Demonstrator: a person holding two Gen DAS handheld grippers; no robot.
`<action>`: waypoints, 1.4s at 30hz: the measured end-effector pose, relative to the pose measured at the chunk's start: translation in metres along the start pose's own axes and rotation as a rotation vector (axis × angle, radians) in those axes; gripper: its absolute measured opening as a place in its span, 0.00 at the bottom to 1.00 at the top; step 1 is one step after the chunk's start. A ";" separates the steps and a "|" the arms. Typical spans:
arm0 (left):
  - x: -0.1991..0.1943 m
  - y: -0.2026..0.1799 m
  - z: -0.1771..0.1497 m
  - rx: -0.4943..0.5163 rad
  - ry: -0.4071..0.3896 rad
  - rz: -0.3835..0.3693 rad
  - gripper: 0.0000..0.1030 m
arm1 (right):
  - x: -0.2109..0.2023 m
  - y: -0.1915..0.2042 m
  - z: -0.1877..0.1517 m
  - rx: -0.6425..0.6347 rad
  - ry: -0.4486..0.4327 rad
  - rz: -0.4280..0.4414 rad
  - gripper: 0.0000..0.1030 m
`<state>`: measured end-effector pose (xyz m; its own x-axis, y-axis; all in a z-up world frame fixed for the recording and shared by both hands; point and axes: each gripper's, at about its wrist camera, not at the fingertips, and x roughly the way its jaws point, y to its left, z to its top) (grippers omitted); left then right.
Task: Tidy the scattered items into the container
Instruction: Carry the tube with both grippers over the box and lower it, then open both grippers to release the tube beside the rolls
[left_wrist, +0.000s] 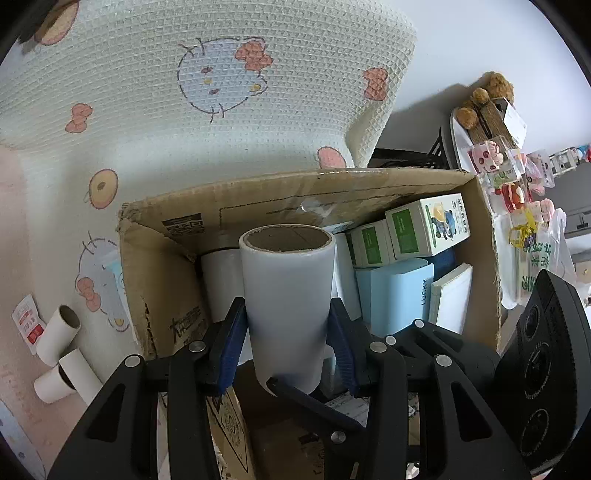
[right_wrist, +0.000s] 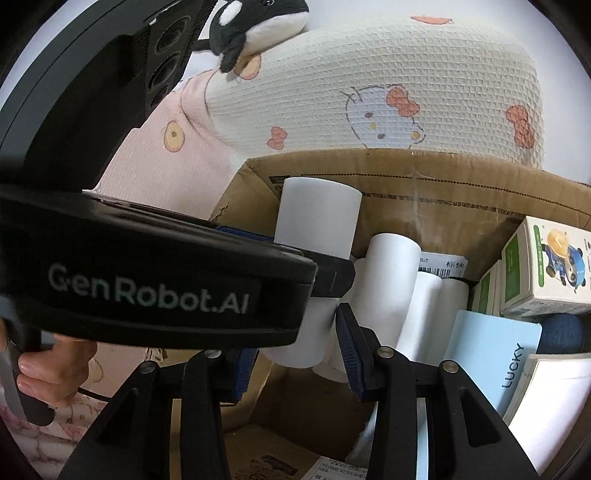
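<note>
- Left wrist view: the left gripper (left_wrist: 288, 354) is clamped at about half opening on a white roll (left_wrist: 286, 302), both blue pads pressing its sides; the cardboard core faces away from the camera.
- The roll is held over the left end of the cardboard box (left_wrist: 369, 188), above other white rolls (left_wrist: 221, 284) already stowed there.
- For a clean placement, the roll should be lowered steeply into the gap beside the stowed rolls, kept clear of the torn left flap, and released only once it is supported from below.
- The box also holds 2 green-and-white cartons (left_wrist: 406, 232), a pale blue box marked LUCKY (left_wrist: 399, 295) and a white book (left_wrist: 452, 299) at the right end.
- 2 loose white tubes (left_wrist: 61, 350) remain outside the box on the patterned blanket (left_wrist: 147, 92), judged to be pending items.
- Right wrist view: the right gripper (right_wrist: 295, 350) is seen over the box interior, nearly closed, with white rolls (right_wrist: 391, 295) directly ahead. Whether its pads press anything cannot be told, as the left gripper body blocks the left finger.
- A plush orca (right_wrist: 258, 22) rests on the blanket above.
</note>
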<state>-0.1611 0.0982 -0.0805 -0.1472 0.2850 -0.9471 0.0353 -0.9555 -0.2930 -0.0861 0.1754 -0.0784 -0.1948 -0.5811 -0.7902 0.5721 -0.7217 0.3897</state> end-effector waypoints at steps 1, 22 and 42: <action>-0.001 0.002 -0.001 0.000 0.004 -0.003 0.47 | 0.000 -0.001 0.000 -0.001 0.003 0.002 0.37; -0.018 0.014 0.002 -0.021 0.005 -0.030 0.47 | 0.016 -0.009 0.000 0.065 0.099 0.000 0.25; -0.029 0.001 -0.011 0.114 -0.134 0.131 0.11 | -0.019 0.008 -0.003 0.039 -0.024 -0.117 0.25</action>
<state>-0.1464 0.0899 -0.0551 -0.2794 0.1520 -0.9481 -0.0476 -0.9884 -0.1445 -0.0758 0.1815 -0.0618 -0.2779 -0.5003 -0.8200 0.5128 -0.7991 0.3138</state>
